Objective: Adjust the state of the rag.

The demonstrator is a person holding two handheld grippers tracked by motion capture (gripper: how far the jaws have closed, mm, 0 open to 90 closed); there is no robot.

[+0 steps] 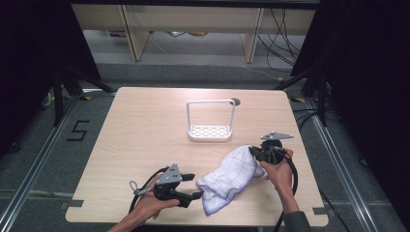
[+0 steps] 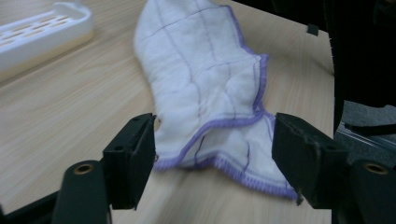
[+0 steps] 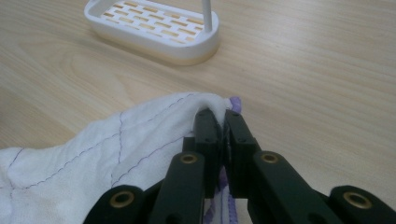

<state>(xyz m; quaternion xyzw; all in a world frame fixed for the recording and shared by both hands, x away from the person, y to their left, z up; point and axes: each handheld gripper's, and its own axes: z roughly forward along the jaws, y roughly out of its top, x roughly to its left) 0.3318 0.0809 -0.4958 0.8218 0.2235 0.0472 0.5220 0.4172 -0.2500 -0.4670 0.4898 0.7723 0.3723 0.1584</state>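
Your left gripper [image 1: 192,185] sits at the near corner of the cloth [image 1: 228,178], which lies on the desk [image 1: 145,130]. Its fingers [image 2: 133,158] are apart, with the purple hem between them but not squeezed. If you close too high, you may catch only one layer, or nothing, and the corner will slip out. Behind the cloth stands the white rack [image 1: 211,131]; a wide swing could knock it. Your right gripper [image 1: 255,152] has its fingers [image 3: 205,135] clamped on the far corner. Pull too hard and that thin bit could slide free.
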